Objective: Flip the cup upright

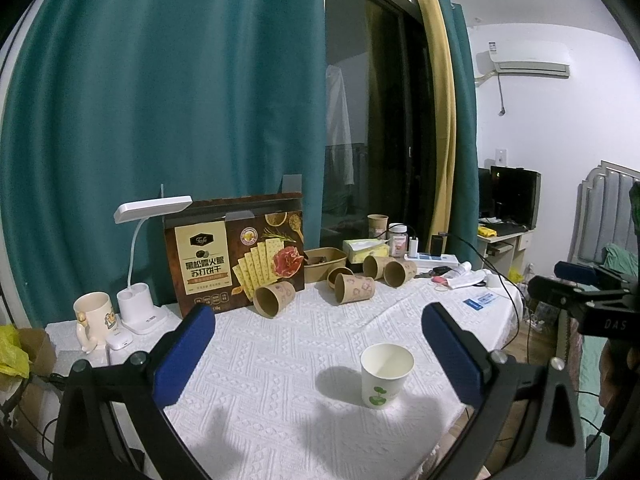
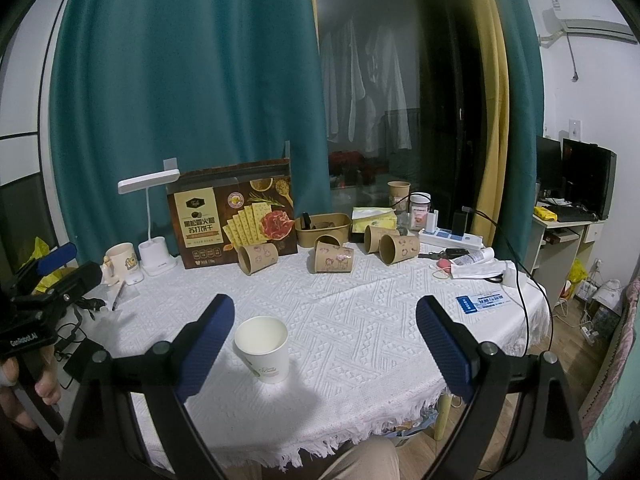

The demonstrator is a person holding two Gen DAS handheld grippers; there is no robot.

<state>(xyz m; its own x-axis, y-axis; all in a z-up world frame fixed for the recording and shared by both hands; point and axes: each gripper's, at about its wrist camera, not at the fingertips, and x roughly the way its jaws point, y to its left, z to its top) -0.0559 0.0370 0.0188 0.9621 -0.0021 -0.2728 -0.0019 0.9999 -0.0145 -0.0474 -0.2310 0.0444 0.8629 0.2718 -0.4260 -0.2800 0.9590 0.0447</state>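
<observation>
The white paper cup [image 1: 386,376] already stands mouth-up in front of the cracker box [image 1: 236,256], so left tongs [image 1: 318,360] and right tongs [image 2: 325,350] gape empty.

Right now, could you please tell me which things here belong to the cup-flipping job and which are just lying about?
Job:
white paper cup, already upright
left claw, open
right claw, open

Lying about:
brown cups on their sides
cracker box
desk lamp
mug
</observation>
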